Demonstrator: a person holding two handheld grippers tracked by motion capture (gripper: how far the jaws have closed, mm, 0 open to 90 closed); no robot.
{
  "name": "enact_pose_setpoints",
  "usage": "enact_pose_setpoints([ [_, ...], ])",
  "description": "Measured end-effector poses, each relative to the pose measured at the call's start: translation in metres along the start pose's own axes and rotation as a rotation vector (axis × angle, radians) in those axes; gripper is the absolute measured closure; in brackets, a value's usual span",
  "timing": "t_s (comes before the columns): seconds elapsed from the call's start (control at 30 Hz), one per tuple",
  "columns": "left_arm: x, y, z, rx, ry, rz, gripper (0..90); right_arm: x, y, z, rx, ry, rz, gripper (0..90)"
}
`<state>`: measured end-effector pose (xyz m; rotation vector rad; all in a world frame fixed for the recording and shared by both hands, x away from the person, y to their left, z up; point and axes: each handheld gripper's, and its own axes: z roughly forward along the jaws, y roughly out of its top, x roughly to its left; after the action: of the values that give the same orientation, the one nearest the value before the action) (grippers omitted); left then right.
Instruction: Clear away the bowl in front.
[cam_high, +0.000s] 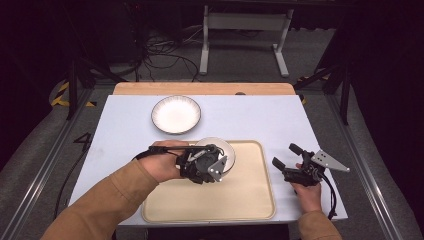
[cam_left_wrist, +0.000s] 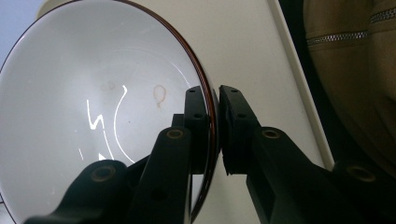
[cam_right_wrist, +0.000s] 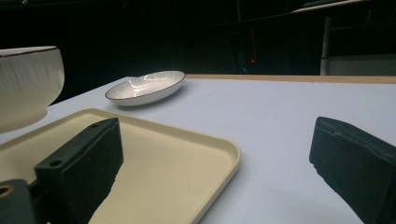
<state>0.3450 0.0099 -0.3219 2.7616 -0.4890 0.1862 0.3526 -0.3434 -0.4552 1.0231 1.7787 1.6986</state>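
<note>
Surface: a pale blue-white table top (cam_high: 250, 117) with a strip of light wood along its far edge (cam_high: 200, 88).
Room: dark around the table; a grey floor with black cables (cam_high: 165, 55) and the white metal legs of another table (cam_high: 245, 30) behind.
Tray: a cream rectangular plastic tray with rounded corners (cam_high: 250, 200) lies on the near part of the table, between the two hands.
Left gripper: the left gripper (cam_high: 212, 161) is over the far part of the tray, held by the left hand (cam_high: 162, 162) in a tan sleeve.
Left fingers: they are pressed on the rim of a white ceramic bowl with a thin brown edge (cam_left_wrist: 93, 107); one finger (cam_left_wrist: 196, 116) is inside the bowl, the other is outside, and the rim is between them.
Bowl: it is at the tips of the left fingers, above the far part of the tray; in the right gripper view it appears beyond the left finger.
Right gripper: the right gripper (cam_high: 287, 160) is just beside the right edge of the tray, over the bare table.
Right fingers: wide apart, nothing between them; the corner of the tray lies between them in the right gripper view.
Plate: a white shallow ribbed ceramic plate with a dark rim (cam_high: 176, 114) rests on the table beyond the tray, well apart from both pairs of fingers.
</note>
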Motion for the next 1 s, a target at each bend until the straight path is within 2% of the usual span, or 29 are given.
enact_pose_setpoints([
  [0.03,0.001,0.0,0.001,0.006,0.002,0.013,82.9,0.0,0.0,0.0,0.0,0.0,0.0,3.3],
  [0.27,0.001,-0.001,0.017,0.031,-0.02,0.0,82.9,0.0,0.0,0.0,-0.001,0.002,0.003,3.3],
  [0.33,0.001,-0.002,0.022,0.033,-0.032,-0.015,82.9,0.0,0.0,0.0,-0.001,0.002,0.004,3.3],
  [0.5,0.002,-0.002,0.032,0.064,-0.042,-0.011,82.9,0.0,0.0,0.0,0.0,0.001,0.0,3.3],
  [0.67,0.001,-0.002,0.04,0.063,-0.067,-0.019,82.9,0.0,0.0,0.0,-0.001,0.002,0.004,3.3],
  [0.83,0.001,-0.003,0.047,0.079,-0.078,-0.014,82.9,0.0,0.0,0.0,-0.001,0.002,0.004,3.3],
  [0.93,0.001,-0.004,0.051,0.075,-0.086,-0.028,82.9,0.0,0.0,0.0,-0.001,0.002,0.005,3.3],
  [1.0,0.001,-0.005,0.052,0.075,-0.092,-0.023,82.9,0.0,0.0,0.0,-0.001,0.003,0.004,3.3],
])
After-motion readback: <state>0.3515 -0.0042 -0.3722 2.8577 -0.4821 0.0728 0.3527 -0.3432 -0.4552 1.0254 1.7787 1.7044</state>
